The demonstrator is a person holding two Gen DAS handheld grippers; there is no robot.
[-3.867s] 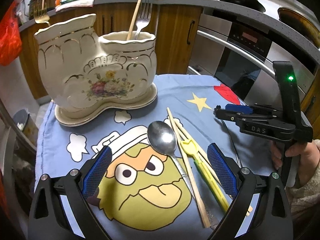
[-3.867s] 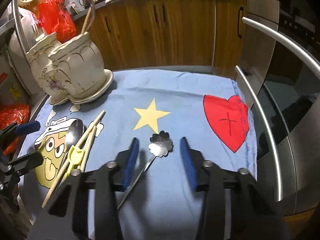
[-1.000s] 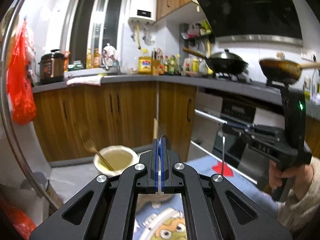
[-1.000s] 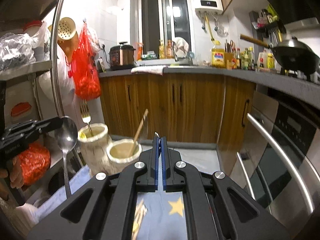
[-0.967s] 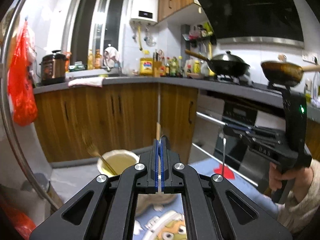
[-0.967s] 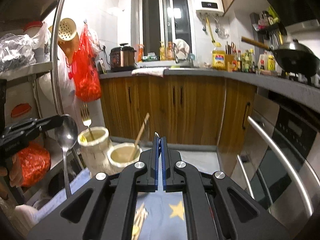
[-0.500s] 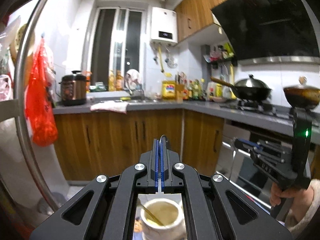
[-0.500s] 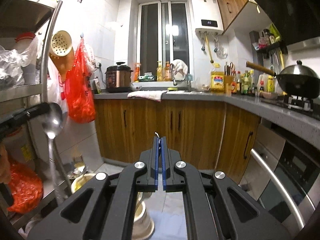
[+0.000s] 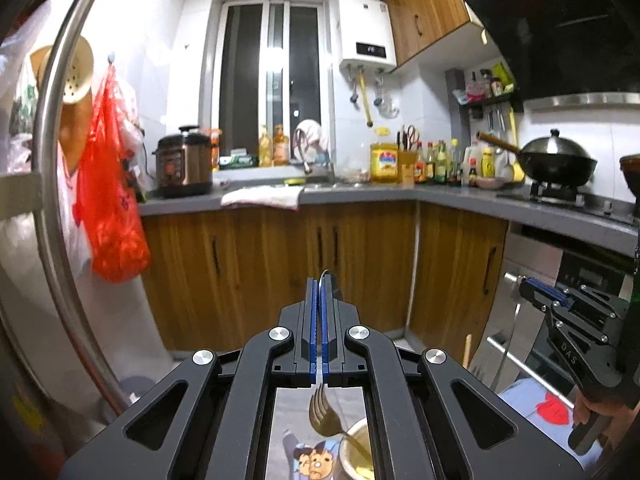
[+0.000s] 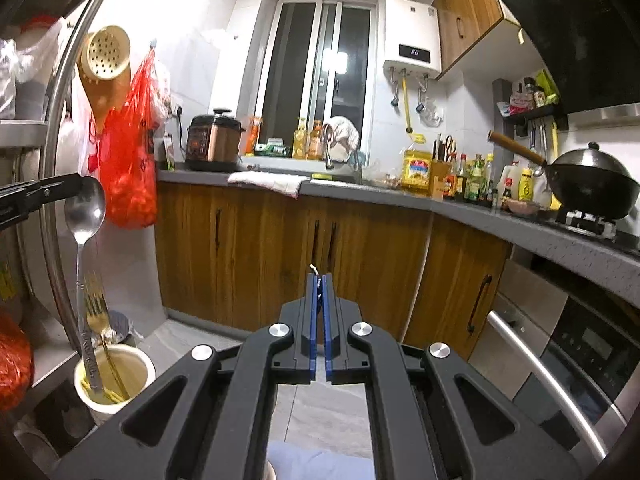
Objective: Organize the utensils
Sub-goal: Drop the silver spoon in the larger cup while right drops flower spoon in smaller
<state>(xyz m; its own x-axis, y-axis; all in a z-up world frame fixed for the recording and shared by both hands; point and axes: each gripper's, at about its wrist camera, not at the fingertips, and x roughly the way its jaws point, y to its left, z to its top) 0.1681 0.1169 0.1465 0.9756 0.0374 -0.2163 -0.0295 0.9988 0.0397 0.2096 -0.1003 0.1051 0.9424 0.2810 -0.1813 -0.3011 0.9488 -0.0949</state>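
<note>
Presently the largest task item in view is the cream ceramic utensil holder (image 10: 114, 378), which sits at about 8 o'clock in the right wrist view and at 6 o'clock, partly hidden under the gripper body, in the left wrist view. A gold-coloured fork (image 10: 96, 320) already stands in it, tines up.

The left gripper (image 10: 78, 184) enters the right wrist view at 9 o'clock. Its jaws are fully closed on the bowl end of a long silver metal spoon (image 10: 84, 248). The spoon hangs with its long axis vertical, handle down, and the handle tip reaches into the mouth of the holder beside the fork. The left hand is therefore the nearer one; the coming move appears to be a straight lowering along that vertical axis, then release.

The right gripper (image 9: 524, 290) shows at 3 o'clock in the left wrist view, jaws fully closed on a thin silver metal utensil (image 9: 510, 340) that hangs downward. Its lower end is lost behind the gripper body, to the right of the holder.
</note>
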